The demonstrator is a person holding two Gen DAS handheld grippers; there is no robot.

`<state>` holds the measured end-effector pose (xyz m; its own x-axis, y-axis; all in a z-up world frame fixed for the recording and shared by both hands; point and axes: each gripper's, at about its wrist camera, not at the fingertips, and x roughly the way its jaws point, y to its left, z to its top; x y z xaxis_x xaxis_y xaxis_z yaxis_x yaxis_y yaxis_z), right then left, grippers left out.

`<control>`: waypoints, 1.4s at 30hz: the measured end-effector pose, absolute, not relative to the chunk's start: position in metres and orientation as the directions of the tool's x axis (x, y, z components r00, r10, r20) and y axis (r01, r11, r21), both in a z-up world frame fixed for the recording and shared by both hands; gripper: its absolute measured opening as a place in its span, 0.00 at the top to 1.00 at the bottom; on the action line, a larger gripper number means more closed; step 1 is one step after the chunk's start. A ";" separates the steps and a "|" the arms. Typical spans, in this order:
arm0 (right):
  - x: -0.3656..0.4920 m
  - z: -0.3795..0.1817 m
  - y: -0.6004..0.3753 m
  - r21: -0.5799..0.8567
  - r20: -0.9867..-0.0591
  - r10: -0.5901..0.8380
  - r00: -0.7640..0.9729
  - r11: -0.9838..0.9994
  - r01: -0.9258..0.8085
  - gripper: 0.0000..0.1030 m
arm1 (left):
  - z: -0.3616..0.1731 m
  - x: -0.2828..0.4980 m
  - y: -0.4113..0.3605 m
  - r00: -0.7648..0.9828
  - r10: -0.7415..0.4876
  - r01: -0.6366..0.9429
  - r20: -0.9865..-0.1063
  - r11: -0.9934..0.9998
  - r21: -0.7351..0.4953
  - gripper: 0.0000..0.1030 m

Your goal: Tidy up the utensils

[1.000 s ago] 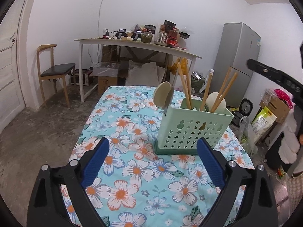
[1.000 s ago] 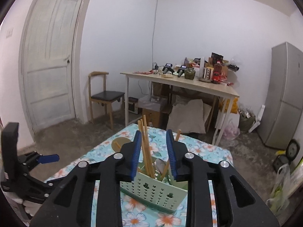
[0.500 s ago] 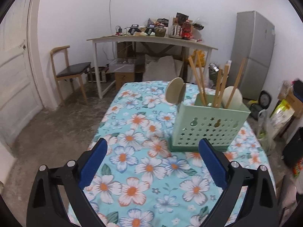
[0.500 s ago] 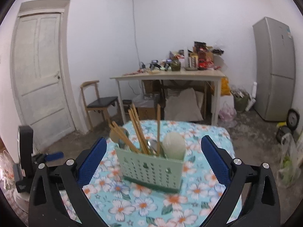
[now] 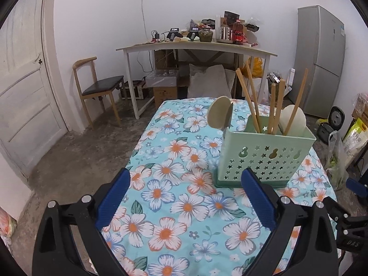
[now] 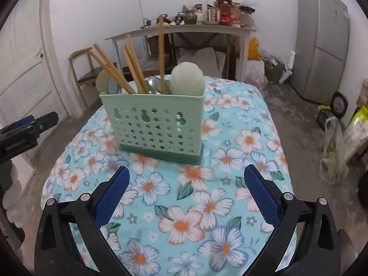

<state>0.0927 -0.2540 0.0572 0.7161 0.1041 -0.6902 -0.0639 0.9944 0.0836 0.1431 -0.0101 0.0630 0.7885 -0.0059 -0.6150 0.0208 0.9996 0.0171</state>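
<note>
Both of my grippers gape wide and hold nothing: my left gripper (image 5: 185, 201) and my right gripper (image 6: 186, 194) hang over the floral tablecloth (image 6: 230, 138). Just beyond the fingertips stands the green utensil holder (image 6: 154, 126), upright on the cloth, with chopsticks (image 6: 133, 69) and spoons (image 6: 187, 80) standing inside it.

Wide-open right claw (image 6: 186, 184) faces green utensil holder (image 6: 154, 126), apparently full.
</note>
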 end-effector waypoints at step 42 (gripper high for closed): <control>0.087 0.078 -0.280 0.101 -0.660 0.069 0.748 0.995 -0.003 0.07 | 0.060 0.139 -0.037 0.750 -0.049 0.057 -0.659 0.998 -0.009 0.08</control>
